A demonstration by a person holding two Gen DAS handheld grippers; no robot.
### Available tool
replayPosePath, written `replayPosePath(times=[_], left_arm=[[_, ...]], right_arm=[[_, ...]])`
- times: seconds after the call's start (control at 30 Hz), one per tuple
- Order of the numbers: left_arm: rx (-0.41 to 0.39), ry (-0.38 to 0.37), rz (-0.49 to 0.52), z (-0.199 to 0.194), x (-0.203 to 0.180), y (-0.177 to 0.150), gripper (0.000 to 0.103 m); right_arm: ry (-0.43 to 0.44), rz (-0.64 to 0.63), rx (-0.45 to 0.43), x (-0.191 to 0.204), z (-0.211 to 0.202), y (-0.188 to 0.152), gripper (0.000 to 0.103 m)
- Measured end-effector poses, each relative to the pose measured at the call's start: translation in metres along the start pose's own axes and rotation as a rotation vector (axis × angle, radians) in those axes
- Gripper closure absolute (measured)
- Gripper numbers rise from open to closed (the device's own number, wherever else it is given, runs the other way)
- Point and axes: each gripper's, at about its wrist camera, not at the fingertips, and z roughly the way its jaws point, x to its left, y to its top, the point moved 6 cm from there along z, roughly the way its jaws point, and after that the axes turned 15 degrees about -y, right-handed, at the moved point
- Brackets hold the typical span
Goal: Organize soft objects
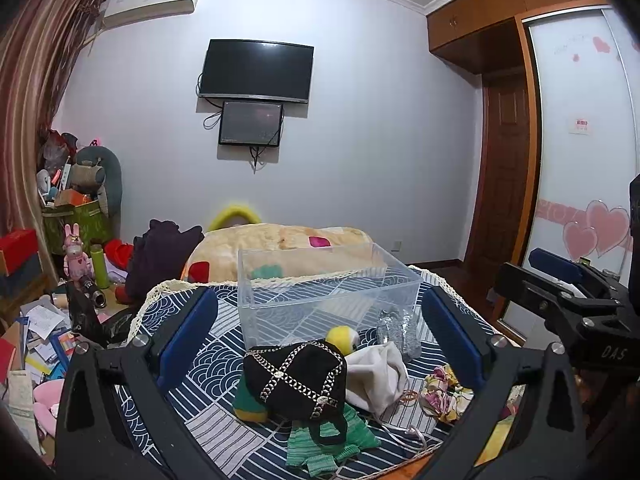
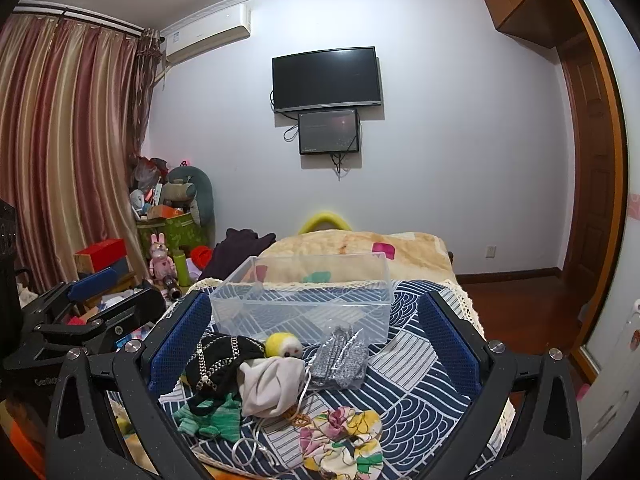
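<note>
A clear plastic bin (image 1: pixel 328 280) (image 2: pixel 304 300) stands empty on the blue patterned cloth. In front of it lies a pile: a black chain-trimmed bag (image 1: pixel 296 376) (image 2: pixel 218 360), a green knit piece (image 1: pixel 328 440) (image 2: pixel 212 420), a yellow plush toy (image 1: pixel 342 338) (image 2: pixel 284 346), a white cloth (image 1: pixel 378 376) (image 2: pixel 272 384), a silver glitter pouch (image 1: pixel 400 332) (image 2: pixel 340 356) and a floral scrunchie (image 1: pixel 442 394) (image 2: pixel 344 440). My left gripper (image 1: pixel 320 332) is open above the pile. My right gripper (image 2: pixel 316 332) is open above it too, and shows at the right of the left wrist view (image 1: pixel 560 292).
A folded beige blanket (image 1: pixel 280 252) (image 2: pixel 360 252) lies behind the bin. Clutter of boxes, papers and toys (image 1: pixel 60 280) (image 2: pixel 160 248) fills the left side. The cloth's lace edge (image 1: pixel 444 280) drops to wooden floor (image 2: pixel 520 304) on the right. A thin white cord (image 2: pixel 256 440) lies near the front.
</note>
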Motion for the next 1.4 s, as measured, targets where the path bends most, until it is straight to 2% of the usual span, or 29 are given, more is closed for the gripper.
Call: replayPosePath(times=[0.73,1.07,1.2,1.3,1.33,1.4], left_arm=[[-0.005,-0.038,-0.002,-0.005,-0.004,0.001,0.000],[0.095,-0.041,-0.030,0.007,0.006,-0.026,0.000],[0.163,-0.057,-0.062,0.015,0.014,-0.043,0.021],[0.199,-0.046,-0.079,0.024,0.019,-0.053,0.026],[0.204,-0.052,-0.081,0.026,0.019,-0.055,0.031],[0.218,-0.079,-0.082,0.031,0.018,-0.060,0.033]], right_arm=[[0.005,0.001,-0.019,0.003,-0.003,-0.001,0.000],[-0.003,-0.061,0.035,0.005,0.004,-0.022,0.000],[-0.020,-0.090,0.100,0.002,0.013,-0.040,0.003],[-0.039,-0.106,0.160,-0.003,0.022,-0.057,0.014],[-0.041,-0.104,0.189,-0.006,0.026,-0.064,0.018],[-0.027,-0.099,0.238,-0.009,0.031,-0.073,0.026]])
